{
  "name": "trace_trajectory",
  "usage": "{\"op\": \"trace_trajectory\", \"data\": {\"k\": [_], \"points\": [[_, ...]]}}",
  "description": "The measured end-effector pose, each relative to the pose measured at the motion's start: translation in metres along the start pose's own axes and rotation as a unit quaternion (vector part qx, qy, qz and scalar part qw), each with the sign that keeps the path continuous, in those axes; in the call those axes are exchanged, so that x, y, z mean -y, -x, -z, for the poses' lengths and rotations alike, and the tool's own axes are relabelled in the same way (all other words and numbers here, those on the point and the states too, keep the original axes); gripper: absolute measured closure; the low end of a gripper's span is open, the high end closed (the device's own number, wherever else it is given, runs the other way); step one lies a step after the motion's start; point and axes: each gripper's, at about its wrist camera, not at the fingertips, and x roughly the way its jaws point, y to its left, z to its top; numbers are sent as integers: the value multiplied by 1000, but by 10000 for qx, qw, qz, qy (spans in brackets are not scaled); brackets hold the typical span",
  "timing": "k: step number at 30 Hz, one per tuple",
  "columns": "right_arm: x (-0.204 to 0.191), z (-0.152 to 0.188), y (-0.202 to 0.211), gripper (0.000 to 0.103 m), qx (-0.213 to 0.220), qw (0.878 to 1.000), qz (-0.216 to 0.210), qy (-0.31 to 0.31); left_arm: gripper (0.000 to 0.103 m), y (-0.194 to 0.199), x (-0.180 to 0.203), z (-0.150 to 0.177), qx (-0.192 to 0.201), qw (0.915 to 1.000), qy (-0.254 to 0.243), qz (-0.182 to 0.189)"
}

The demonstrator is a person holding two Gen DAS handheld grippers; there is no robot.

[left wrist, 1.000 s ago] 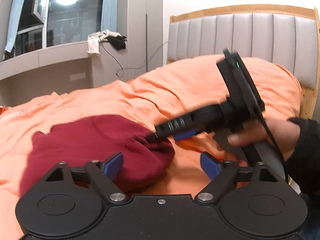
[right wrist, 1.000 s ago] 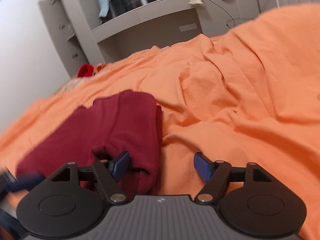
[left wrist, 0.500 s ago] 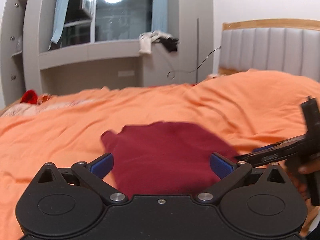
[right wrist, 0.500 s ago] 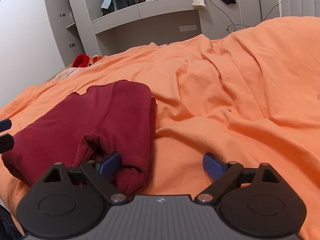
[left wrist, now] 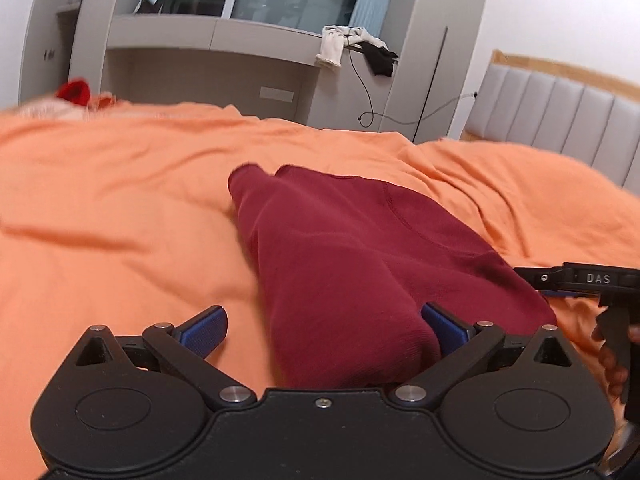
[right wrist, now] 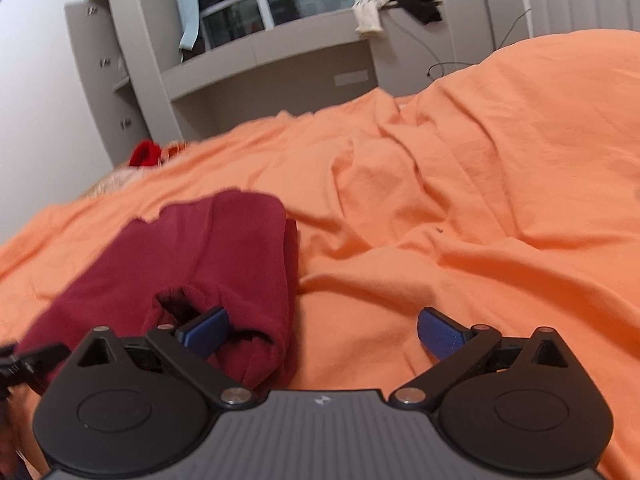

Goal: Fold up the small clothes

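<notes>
Garment: maroon clothing [left wrist: 360, 264] is laid folded on orange bedsheet [left wrist: 120, 200]
Left gripper [left wrist: 324, 330]: jaws spread, garment edge between
Right gripper [right wrist: 322, 330]: jaws spread

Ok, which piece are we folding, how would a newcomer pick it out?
Start at the orange bedspread covering the whole bed. On it, right in front of both open grippers, lies the dark red garment, already doubled over. It is the only dark cloth on the bed; the bright red item lies at the far edge.

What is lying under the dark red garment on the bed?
The dark red garment lies on the orange bedsheet. Whatever lies beneath its folded layers is covered and cannot be seen.
</notes>
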Motion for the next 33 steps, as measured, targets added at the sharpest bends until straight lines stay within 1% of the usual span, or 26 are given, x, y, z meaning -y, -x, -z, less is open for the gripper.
{"op": "trace_trajectory", "data": {"k": [4,6,9,11,15,19,21,23,25,26,28,29,30,31,33], "points": [[1,0,11,0,274,9983,-419,-286,0,-3,-4,9,124,9998,102,116],[-3,1,11,0,260,9973,-608,-326,0,-3,-3,12,189,9997,96,108],[-13,3,5,0,47,9965,-816,-186,0,-2,-4,16,272,9995,101,127],[-20,7,0,0,-136,9960,-877,-75,0,-2,-4,16,306,9993,166,162],[-22,16,-11,0,-444,9960,-778,7,0,-2,-4,18,345,9989,217,212],[-14,19,-16,0,-532,9944,-886,-228,0,-3,-5,19,363,9990,180,212],[-9,19,-12,0,-454,9936,-960,-383,0,-3,-5,20,372,9989,188,209],[-3,17,-10,0,-377,9912,-1076,-670,0,-2,-6,20,373,9989,204,213],[5,16,-7,0,-233,9861,-1276,-1042,0,-2,-6,21,376,9989,207,212],[10,15,-6,0,-139,9817,-1420,-1265,0,-2,-6,21,376,9989,205,212],[17,12,-5,0,27,9751,-1541,-1595,0,-2,-6,21,377,9988,210,217],[19,11,-5,4,101,9732,-1548,-1701,0,-2,-6,21,377,9988,210,216],[20,10,-5,10,168,9724,-1523,-1760,0,-2,-6,21,378,9988,207,215],[20,9,-7,13,213,9729,-1463,-1778,0,-2,-6,21,378,9988,206,215],[18,8,-11,25,185,9763,-1303,-1721,0,-2,-6,21,378,9988,208,216]]}}
